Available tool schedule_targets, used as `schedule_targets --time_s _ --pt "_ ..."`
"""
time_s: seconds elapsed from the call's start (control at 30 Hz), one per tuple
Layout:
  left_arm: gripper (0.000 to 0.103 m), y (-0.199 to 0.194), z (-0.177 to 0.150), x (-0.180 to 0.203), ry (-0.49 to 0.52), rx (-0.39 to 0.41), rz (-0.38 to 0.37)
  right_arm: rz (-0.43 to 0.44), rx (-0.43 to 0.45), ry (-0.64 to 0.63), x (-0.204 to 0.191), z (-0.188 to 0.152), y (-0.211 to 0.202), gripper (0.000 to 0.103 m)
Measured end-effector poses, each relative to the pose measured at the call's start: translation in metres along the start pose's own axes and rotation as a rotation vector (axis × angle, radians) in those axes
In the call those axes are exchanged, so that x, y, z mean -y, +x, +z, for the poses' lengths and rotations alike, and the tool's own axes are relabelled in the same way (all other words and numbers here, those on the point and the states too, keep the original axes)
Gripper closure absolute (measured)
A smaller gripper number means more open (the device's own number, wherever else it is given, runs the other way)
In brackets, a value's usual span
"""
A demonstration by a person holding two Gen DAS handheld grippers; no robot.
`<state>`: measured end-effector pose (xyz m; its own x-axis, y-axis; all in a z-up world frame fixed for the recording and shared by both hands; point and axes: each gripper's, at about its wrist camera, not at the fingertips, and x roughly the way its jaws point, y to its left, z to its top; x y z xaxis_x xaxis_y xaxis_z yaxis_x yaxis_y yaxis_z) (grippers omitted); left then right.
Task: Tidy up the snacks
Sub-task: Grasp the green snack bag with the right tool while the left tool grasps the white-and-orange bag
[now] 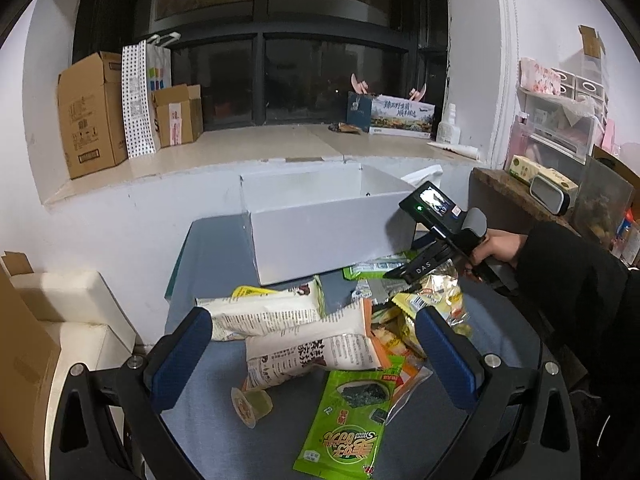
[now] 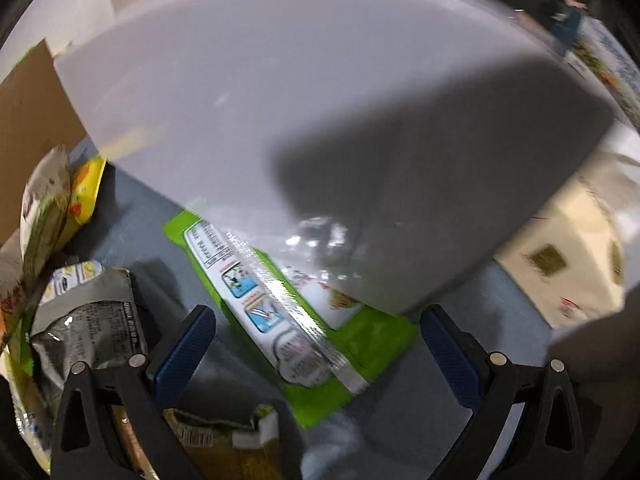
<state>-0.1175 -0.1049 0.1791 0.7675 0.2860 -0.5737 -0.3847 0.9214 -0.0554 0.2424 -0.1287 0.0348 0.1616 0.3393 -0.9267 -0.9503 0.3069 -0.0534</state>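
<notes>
Left wrist view faces the window from above the counter; right wrist view sits close against the white box, shared by both.

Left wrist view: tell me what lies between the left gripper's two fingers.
In the left wrist view, two white snack bags lie stacked between the open left gripper's fingers, with a green seaweed packet and a small jelly cup nearer the camera.

Your left tool hung wide apart over the snack pile on the desk, gripping nothing. Between its blue pads lay two white noodle packets, stacked just in front of the white box. A green seaweed packet and a small jelly cup lay nearer you than the box. Your right tool reached down just right of the box's front corner.
</notes>
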Motion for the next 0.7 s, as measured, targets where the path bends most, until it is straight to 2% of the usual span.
schedule_targets --time_s 0.07,0.17,0.27,0.37,0.4,0.57,0.7 --pt "0.0 0.002 -0.002 0.0 0.001 -0.006 -0.001 -0.042 0.019 -0.039 -0.003 0.004 0.006 0.0" --pt "0.0 0.004 -0.005 -0.004 -0.013 -0.011 -0.003 -0.026 0.019 -0.035 -0.007 0.002 0.011 0.0" --pt "0.0 0.006 -0.006 -0.009 -0.025 -0.021 0.002 0.007 0.012 -0.029 -0.009 -0.005 0.005 0.01" --pt "0.0 0.008 -0.01 -0.013 -0.037 -0.026 0.001 0.037 -0.036 -0.015 -0.015 -0.008 0.001 0.021" --pt "0.0 0.009 -0.011 -0.013 -0.041 -0.028 0.001 0.044 -0.038 -0.024 -0.018 -0.007 -0.002 0.033" --pt "0.0 0.014 -0.014 -0.017 -0.051 -0.04 0.003 -0.001 -0.063 -0.073 -0.047 -0.013 -0.011 0.036" --pt "0.0 0.018 -0.017 -0.02 -0.053 -0.05 0.013 -0.015 -0.001 -0.056 -0.063 -0.01 -0.013 0.039"
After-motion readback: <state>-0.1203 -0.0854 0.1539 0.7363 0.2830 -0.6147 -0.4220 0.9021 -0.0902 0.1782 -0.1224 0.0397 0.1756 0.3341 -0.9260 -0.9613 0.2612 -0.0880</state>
